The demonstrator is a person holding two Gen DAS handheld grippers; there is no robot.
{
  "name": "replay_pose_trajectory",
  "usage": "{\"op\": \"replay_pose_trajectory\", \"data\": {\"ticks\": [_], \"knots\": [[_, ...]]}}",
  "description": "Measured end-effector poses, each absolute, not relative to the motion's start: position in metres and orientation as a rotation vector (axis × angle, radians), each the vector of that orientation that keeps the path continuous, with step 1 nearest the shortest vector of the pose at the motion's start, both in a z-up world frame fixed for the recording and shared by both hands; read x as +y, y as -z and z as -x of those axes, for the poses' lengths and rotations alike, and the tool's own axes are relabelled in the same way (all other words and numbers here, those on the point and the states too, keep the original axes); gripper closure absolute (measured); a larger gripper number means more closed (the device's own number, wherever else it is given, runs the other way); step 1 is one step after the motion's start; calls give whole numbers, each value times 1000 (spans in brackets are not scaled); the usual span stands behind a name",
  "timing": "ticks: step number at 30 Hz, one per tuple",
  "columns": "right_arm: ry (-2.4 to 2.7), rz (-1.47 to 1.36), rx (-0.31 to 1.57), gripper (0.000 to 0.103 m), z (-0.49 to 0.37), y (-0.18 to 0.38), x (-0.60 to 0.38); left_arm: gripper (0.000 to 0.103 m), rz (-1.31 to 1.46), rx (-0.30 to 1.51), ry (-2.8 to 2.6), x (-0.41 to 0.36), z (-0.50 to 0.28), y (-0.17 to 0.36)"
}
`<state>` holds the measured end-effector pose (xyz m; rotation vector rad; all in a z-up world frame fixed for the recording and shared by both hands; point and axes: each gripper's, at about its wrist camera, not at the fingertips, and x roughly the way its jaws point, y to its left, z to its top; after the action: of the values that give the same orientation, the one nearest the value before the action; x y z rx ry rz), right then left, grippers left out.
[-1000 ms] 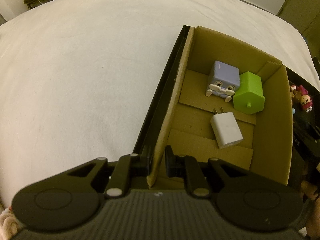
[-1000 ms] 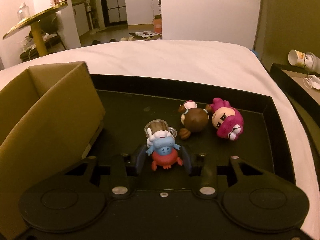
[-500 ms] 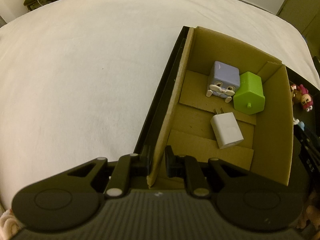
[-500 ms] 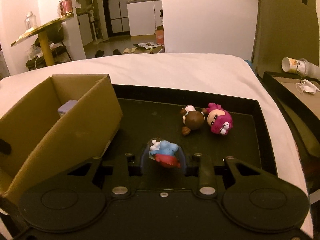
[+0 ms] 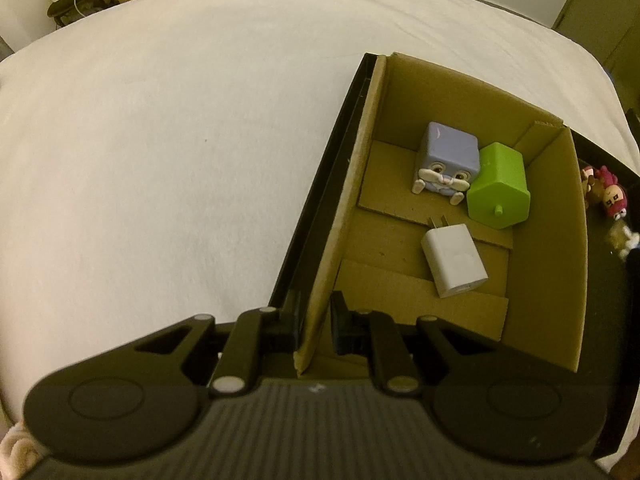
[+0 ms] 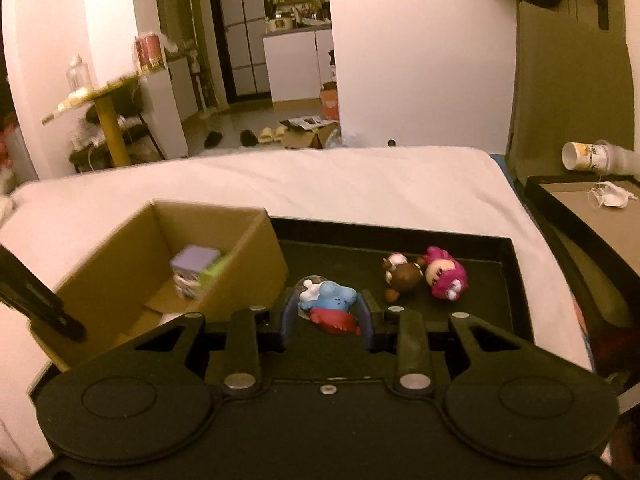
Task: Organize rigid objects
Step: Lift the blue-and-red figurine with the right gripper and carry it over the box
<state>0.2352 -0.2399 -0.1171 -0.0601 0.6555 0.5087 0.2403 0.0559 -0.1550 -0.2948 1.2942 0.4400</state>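
My left gripper (image 5: 316, 328) is shut on the left wall of the cardboard box (image 5: 344, 216). The box holds a purple cube toy (image 5: 450, 156), a green block (image 5: 500, 190) and a white charger (image 5: 454, 260). My right gripper (image 6: 327, 320) is shut on a blue and red figurine (image 6: 332, 306), lifted above the black tray (image 6: 516, 280). A brown figurine (image 6: 404, 276) and a pink figurine (image 6: 444, 272) lie on the tray. The box (image 6: 244, 264) stands to the left in the right wrist view.
The tray sits on a white bed (image 5: 160, 160). A side table (image 6: 592, 208) with a tipped cup (image 6: 580, 156) stands at the right. A yellow round table (image 6: 100, 96) is beyond the bed.
My right gripper has lifted the blue and red figurine off the tray, tilted it onto its side and risen higher. My left gripper has kept its hold on the box wall.
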Motion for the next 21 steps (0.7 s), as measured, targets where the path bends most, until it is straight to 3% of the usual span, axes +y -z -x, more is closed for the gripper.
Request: {"op": "replay_pose_trajectory", "data": {"ticks": [21], "knots": [[-685, 91, 550, 71, -219, 77, -188, 89, 287, 1291, -438, 55, -240, 155]]}}
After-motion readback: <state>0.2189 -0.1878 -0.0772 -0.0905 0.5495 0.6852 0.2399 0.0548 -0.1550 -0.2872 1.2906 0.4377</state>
